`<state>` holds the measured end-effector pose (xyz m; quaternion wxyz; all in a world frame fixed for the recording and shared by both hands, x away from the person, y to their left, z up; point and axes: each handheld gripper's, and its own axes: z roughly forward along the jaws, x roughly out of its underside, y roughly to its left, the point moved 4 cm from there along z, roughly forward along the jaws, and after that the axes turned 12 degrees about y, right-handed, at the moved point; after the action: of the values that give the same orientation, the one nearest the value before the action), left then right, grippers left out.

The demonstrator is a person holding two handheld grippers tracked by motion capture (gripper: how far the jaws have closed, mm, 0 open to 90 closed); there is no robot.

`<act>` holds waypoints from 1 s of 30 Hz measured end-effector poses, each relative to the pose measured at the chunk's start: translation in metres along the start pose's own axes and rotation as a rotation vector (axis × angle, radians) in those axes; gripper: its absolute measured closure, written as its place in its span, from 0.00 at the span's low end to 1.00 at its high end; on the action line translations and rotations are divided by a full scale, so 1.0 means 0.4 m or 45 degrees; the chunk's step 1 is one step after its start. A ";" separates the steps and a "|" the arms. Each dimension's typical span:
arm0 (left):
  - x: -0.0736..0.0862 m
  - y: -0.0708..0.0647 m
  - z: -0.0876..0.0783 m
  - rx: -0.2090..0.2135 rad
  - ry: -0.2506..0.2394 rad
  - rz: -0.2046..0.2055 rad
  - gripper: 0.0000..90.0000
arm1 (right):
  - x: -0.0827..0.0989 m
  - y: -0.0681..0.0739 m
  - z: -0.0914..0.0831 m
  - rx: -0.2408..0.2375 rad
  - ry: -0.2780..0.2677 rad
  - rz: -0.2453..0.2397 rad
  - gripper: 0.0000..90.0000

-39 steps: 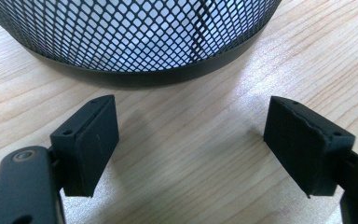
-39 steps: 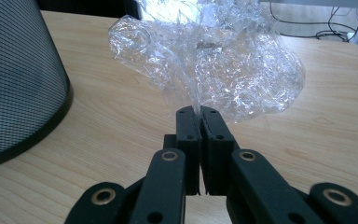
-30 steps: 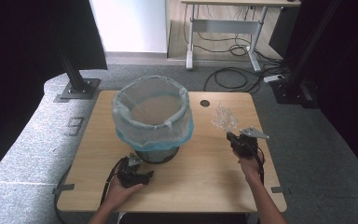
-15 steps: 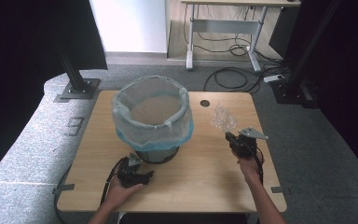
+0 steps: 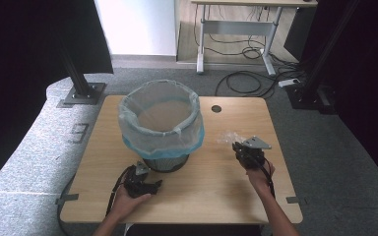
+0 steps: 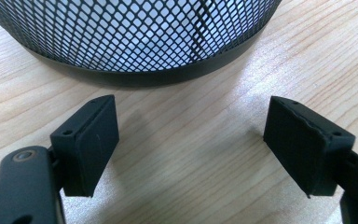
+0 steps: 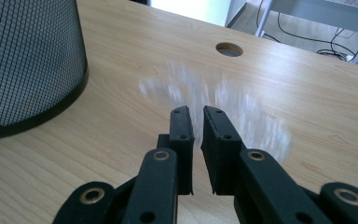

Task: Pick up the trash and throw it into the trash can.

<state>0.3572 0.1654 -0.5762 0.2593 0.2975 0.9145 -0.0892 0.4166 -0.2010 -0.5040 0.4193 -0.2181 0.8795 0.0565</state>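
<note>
Right claw [image 7: 196, 122]: jaws nearly together, just been opening a little, a narrow gap showing. The crumpled clear plastic wrap [image 7: 242, 116] lies on the bench [image 5: 216, 182] just past the tips, motion-blurred; I cannot tell whether any film is caught between them.

Left claw [image 6: 191, 144]: spread wide, nothing between, resting low on the bench before the foot of the mesh wastebasket [image 5: 163, 160].

Risks (judgement):
- Film is thin and springy; a shallow pinch could slip off, or the wrap could be pushed away across the wood.
- The basket's blue-and-white liner bag [image 5: 160, 132] folds over the rim; a low carry could snag it or nudge the basket.

Surroundings: cable hole [image 5: 216, 108] beyond the wrap, off the direct path. Basket stands between the two hands.
</note>
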 end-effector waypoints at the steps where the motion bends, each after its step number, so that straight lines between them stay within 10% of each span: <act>1: 0.000 0.000 0.000 0.000 0.000 0.000 0.20 | 0.000 0.000 0.000 0.000 0.000 0.000 0.90; 30: 0.000 0.000 0.000 0.000 0.000 0.000 0.20 | 0.004 0.021 0.010 0.009 0.016 -0.058 0.80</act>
<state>0.3572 0.1654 -0.5762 0.2593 0.2976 0.9145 -0.0893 0.4150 -0.1929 -0.5083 0.4157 -0.2368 0.8771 0.0425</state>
